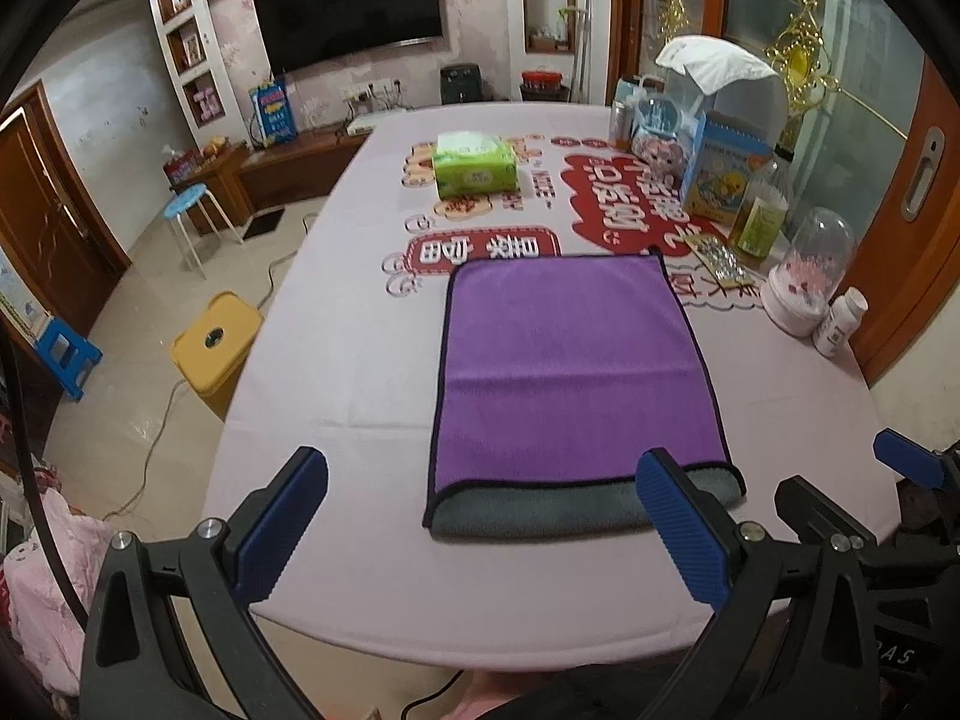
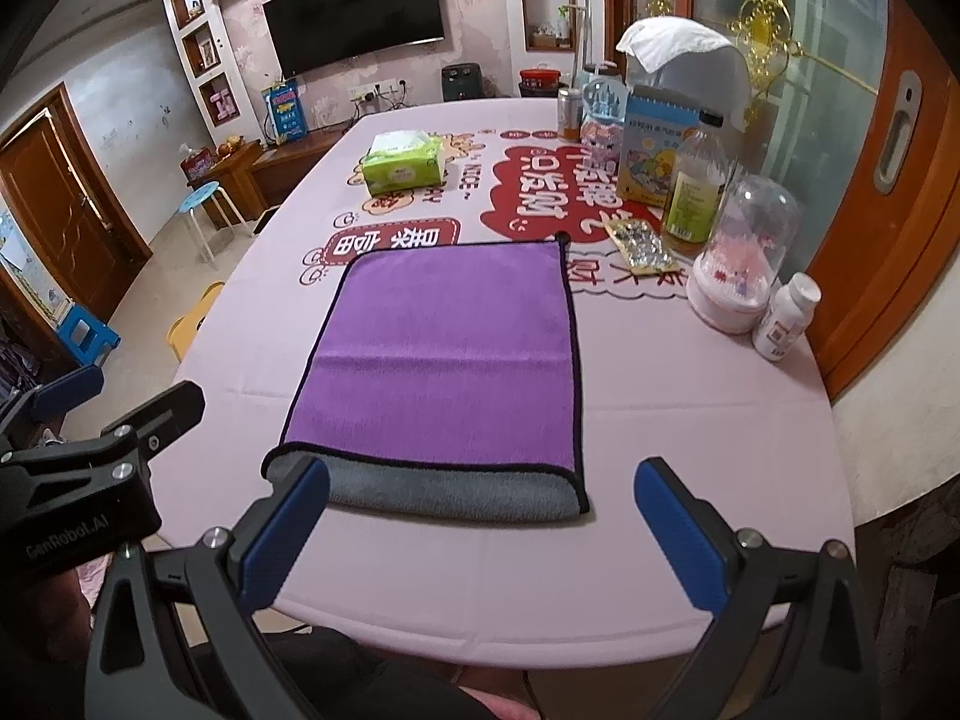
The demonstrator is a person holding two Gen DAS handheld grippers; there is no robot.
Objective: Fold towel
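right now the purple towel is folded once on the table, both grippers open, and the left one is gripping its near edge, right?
Not quite: the left gripper grips nothing. The left wrist view shows its fingers apart above the table, short of the towel. The towel is folded once, and the right gripper is open too.

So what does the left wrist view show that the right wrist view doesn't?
Only the left wrist view shows the whole yellow stool beside the table and pink bedding at lower left. Only the right wrist view shows the full glass bottle clear of the dome and the GenRobot label on the left gripper. Both show the folded purple towel, grey underside toward the camera, the tissue pack, and both grippers open, including the right gripper.
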